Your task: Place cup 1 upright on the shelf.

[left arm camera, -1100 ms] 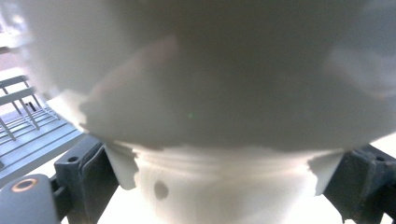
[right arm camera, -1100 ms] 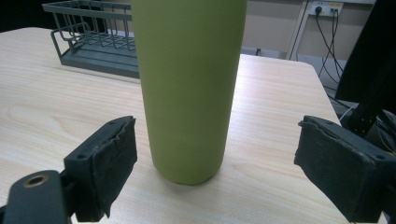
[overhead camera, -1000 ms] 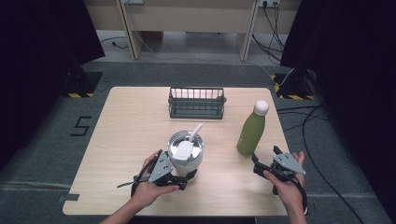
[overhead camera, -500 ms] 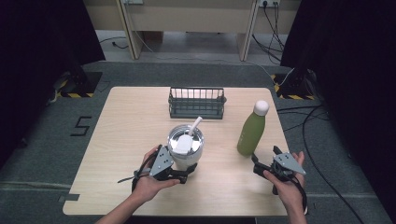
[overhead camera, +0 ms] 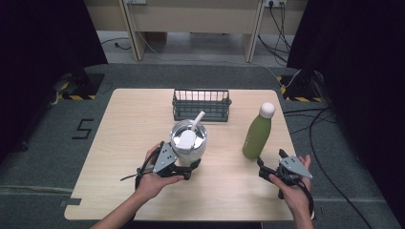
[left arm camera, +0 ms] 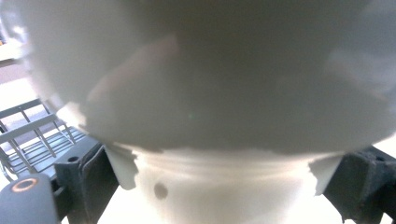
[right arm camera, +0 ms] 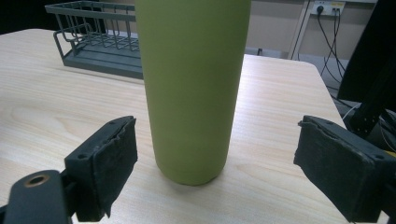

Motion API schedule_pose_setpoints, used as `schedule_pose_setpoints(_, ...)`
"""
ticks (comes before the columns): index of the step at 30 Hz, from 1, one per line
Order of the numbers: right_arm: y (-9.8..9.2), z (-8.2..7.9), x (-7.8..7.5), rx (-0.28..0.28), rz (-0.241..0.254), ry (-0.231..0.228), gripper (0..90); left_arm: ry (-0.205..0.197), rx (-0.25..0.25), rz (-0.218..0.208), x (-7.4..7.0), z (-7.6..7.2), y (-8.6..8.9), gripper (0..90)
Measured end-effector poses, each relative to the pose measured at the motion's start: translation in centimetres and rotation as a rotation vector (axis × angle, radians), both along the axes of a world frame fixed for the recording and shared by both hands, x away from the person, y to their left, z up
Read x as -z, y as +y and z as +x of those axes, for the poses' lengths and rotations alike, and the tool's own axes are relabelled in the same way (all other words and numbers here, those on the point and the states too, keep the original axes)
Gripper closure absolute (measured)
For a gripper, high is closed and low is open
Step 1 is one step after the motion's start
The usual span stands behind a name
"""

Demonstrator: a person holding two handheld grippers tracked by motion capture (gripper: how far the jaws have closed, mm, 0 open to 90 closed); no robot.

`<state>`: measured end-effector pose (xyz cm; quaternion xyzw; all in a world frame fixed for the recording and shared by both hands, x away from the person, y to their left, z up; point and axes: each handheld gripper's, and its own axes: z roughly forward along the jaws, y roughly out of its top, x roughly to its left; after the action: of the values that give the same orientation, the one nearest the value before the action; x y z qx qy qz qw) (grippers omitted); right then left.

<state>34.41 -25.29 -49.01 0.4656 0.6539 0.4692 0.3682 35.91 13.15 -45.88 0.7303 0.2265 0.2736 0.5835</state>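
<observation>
Gripping the white cup (overhead camera: 188, 145) low on its body, the left claw (overhead camera: 184, 167) sits near the front middle of the tabletop (overhead camera: 129, 138). Left gripper view: the cup's wall (left arm camera: 201, 93) looms very close and blurred, its narrower base set between the two black jaws, one at each lower corner, each pressed to a side of the base. Claw clamped on the cup. Whether the base touches the tabletop or is raised off it, I cannot tell. Cup upright, with a clear lid and a white straw (overhead camera: 197, 119) leaning toward the far side.

Wire basket (overhead camera: 201, 105), dark grey, sits just behind the cup toward the far edge; a corner of it (left arm camera: 32, 140) shows left of the cup in the left gripper view.

Right claw (overhead camera: 267, 168) rests near the front right corner, held in the person's right hand (overhead camera: 291, 191). Its jaws stand wide apart, nothing between the pads. Green bottle (overhead camera: 258, 133) stands upright just ahead of it, white cap on top, well right of the cup. Right gripper view: bottle body (right arm camera: 191, 88) centred between the spread jaws but farther off, untouched by either; the basket (right arm camera: 93, 32) is at the far left.
</observation>
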Motion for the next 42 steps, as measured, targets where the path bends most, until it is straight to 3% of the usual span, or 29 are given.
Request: schedule_pose_setpoints(42, 0.0, 0.0, 0.0, -0.001, 0.004, 0.0, 13.2, -0.029, -0.05, 0.008, -1.8, 3.7, -0.7, 9.6)
